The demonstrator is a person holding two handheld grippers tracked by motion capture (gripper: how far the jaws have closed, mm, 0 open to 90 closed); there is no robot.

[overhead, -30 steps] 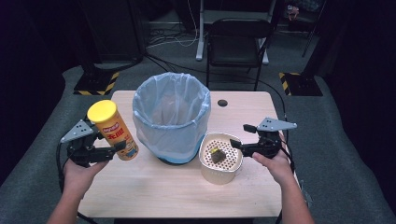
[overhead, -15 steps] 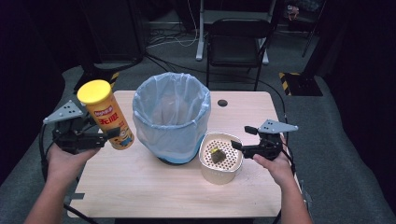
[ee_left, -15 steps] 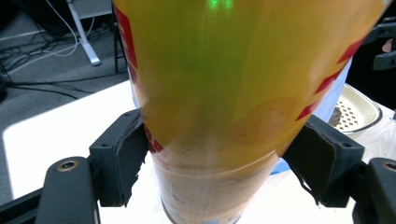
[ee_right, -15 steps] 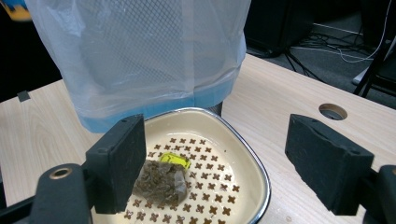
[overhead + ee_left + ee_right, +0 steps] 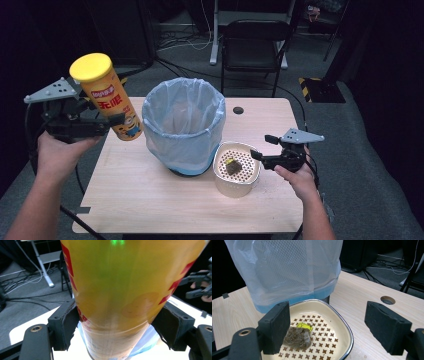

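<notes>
My left gripper (image 5: 112,120) is shut on a yellow chips can (image 5: 106,97) with a yellow lid, held tilted in the air left of the bin (image 5: 183,122). Seen from the left gripper view, the can (image 5: 125,290) sits squeezed between both jaws. The bin is lined with a pale blue bag and stands mid-table. My right gripper (image 5: 261,148) hangs open beside a cream perforated bowl (image 5: 222,177). In the right gripper view, a used tea bag (image 5: 298,336) with a yellow tag lies in that bowl (image 5: 342,327), and the open gripper (image 5: 329,326) is just above its rim.
The wooden table (image 5: 150,200) has a round cable hole (image 5: 238,110) behind the bin. A black chair (image 5: 252,45) stands beyond the far edge. Cables trail on the grey floor. Bare tabletop lies in front of the bin and bowl.
My left gripper has lifted the chips can up and to the left, away from the table. The right gripper has stayed by the bowl.
</notes>
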